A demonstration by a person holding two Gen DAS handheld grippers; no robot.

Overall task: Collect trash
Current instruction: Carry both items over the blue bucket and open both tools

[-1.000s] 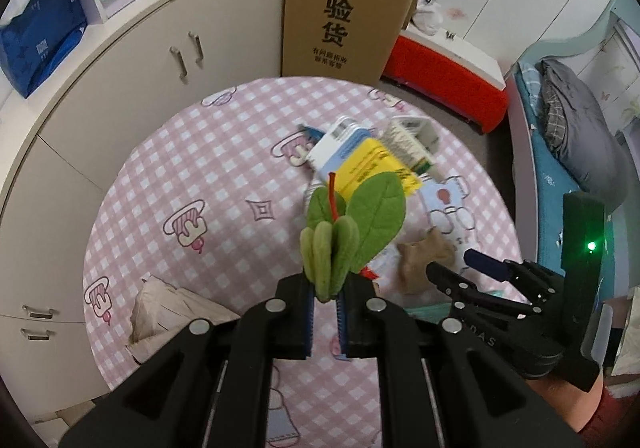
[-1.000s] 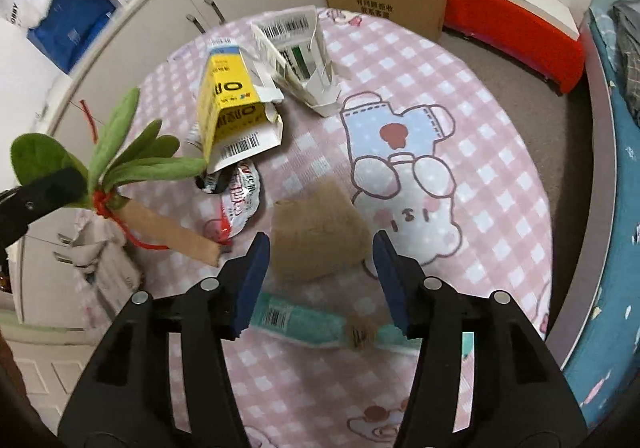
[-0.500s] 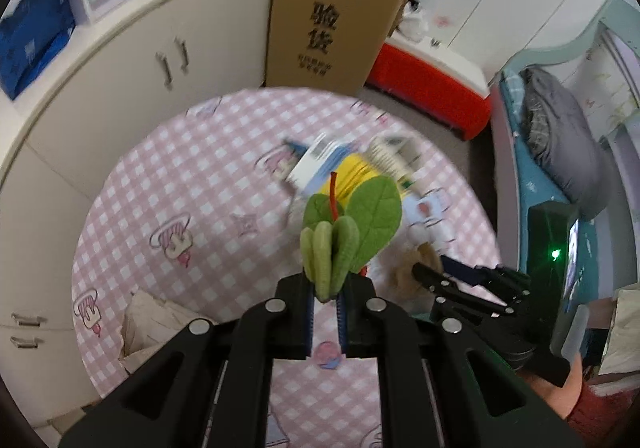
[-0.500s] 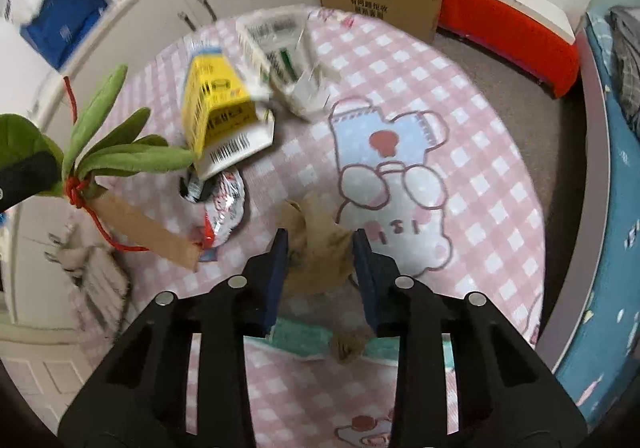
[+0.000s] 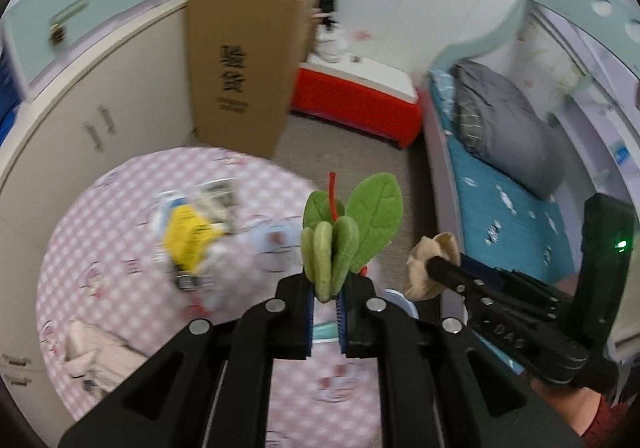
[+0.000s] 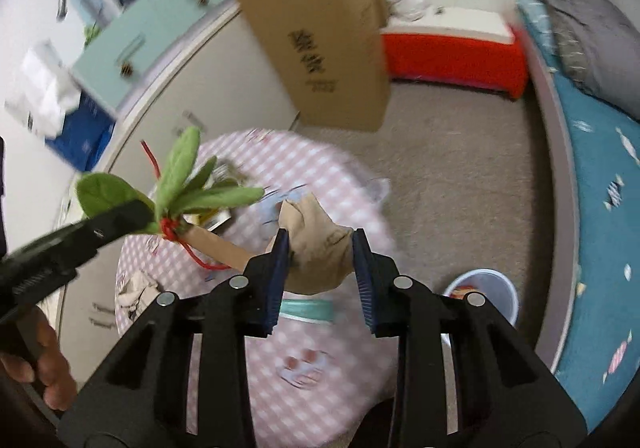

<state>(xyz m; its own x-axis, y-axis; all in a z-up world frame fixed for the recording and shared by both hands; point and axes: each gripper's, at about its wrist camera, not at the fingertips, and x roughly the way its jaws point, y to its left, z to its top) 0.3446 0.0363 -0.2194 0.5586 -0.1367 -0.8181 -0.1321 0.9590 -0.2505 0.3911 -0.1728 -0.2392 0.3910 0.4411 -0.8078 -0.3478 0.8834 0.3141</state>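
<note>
Cardboard box (image 5: 240, 59): two large black Chinese characters printed vertically on its front face, blurred but readable as 验货; the smaller print beneath them is illegible. Right claw (image 5: 436, 268): embossed lettering on the arm, partly readable as "DAS".

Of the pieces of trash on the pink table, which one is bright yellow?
The yellow carton, lying near the middle of the pink checked table. The crumpled paper near the table's edge is pale beige, and the flat packet is teal.

right claw (image 6: 320, 268) grips a crumpled brown wad (image 6: 316, 252) above the pink checked table (image 6: 320, 388)
</note>
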